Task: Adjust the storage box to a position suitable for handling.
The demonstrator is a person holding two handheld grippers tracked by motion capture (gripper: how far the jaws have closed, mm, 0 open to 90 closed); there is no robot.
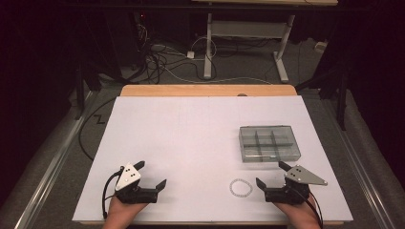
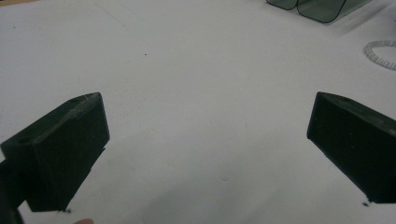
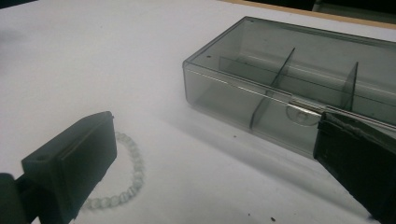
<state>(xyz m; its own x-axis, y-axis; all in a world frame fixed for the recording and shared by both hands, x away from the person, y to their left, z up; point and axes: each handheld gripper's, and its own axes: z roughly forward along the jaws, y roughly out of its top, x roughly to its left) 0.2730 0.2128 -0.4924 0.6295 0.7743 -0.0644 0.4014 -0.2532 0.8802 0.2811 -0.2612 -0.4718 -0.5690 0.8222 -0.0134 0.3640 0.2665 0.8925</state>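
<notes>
Bracelet [image 1: 240, 187] beside closed compartment box [image 1: 269, 143]

Both hands rest at the near edge of the worktop, well apart. The left tool [image 1: 153, 174] points forward and slightly inward, its jaws spread wide with nothing between them. The right tool [image 1: 272, 173] mirrors it, jaws equally wide and empty.

Box and bracelet on the table

The box [image 1: 269, 143] lies at two o'clock on the table [image 1: 191, 129]; the bracelet [image 1: 240, 187] lies near it (at its seven o'clock, apart)
</notes>
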